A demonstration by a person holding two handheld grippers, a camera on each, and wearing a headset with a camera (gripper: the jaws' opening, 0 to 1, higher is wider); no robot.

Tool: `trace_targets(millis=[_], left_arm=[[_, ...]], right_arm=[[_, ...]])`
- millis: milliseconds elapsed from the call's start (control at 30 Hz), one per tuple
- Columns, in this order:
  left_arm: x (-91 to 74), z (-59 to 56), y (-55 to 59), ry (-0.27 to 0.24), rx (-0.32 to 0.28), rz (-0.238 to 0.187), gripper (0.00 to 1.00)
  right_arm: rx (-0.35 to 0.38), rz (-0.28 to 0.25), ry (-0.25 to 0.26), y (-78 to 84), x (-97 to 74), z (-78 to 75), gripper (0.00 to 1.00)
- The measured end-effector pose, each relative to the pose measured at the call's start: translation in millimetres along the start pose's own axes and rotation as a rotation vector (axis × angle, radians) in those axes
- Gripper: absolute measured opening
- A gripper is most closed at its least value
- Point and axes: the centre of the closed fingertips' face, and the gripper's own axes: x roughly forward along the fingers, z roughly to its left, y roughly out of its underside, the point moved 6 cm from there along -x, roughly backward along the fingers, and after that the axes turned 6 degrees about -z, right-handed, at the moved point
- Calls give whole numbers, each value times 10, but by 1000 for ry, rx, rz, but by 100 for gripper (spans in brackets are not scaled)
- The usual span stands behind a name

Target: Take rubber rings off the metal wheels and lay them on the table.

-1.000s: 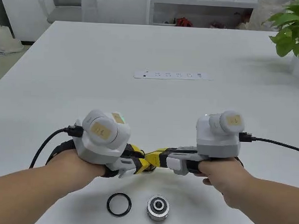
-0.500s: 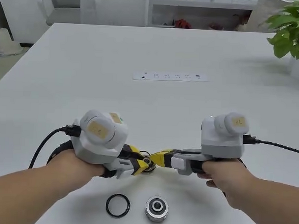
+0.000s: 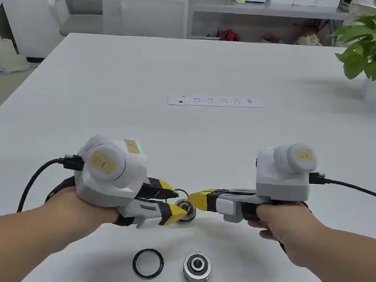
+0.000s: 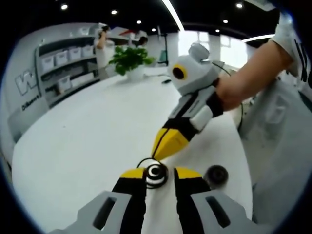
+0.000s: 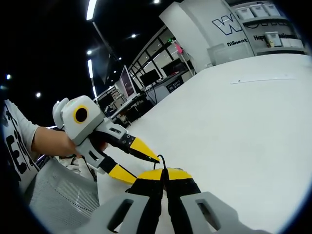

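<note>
Your left gripper (image 4: 155,172) is clamping the metal wheel (image 3: 186,211) just above the table (image 3: 194,135). Your right gripper (image 3: 196,199) is pinching closed on its rubber ring (image 4: 144,161). A loose ring (image 3: 148,263) and a bare wheel (image 3: 197,267) are lying side by side nearest you.

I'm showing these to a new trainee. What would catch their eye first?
The two grippers meeting tip to tip, low in the head view: the left gripper clamps a wheel while the right gripper pinches its ring. Just below them on the table, a loose ring and a bare wheel lie side by side.
</note>
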Motion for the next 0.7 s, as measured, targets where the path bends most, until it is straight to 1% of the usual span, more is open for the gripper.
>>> trace_targets(millis=[200, 367, 467, 600, 700], left_arm=[[-125, 16, -35, -3, -1, -25, 28], [-221, 27, -46, -7, -16, -44, 33], [-280, 6, -47, 0, -15, -55, 35], [-344, -1, -48, -8, -22, -64, 38], [-398, 23, -14, -13, -25, -65, 40]], right_arm=[[6, -8, -18, -28, 12, 74, 0], [6, -10, -30, -45, 30, 125, 0], [9, -11, -35, -49, 35, 165, 0], [7, -7, -40, -55, 51, 189, 0], [8, -5, -45, -51, 68, 221, 0]])
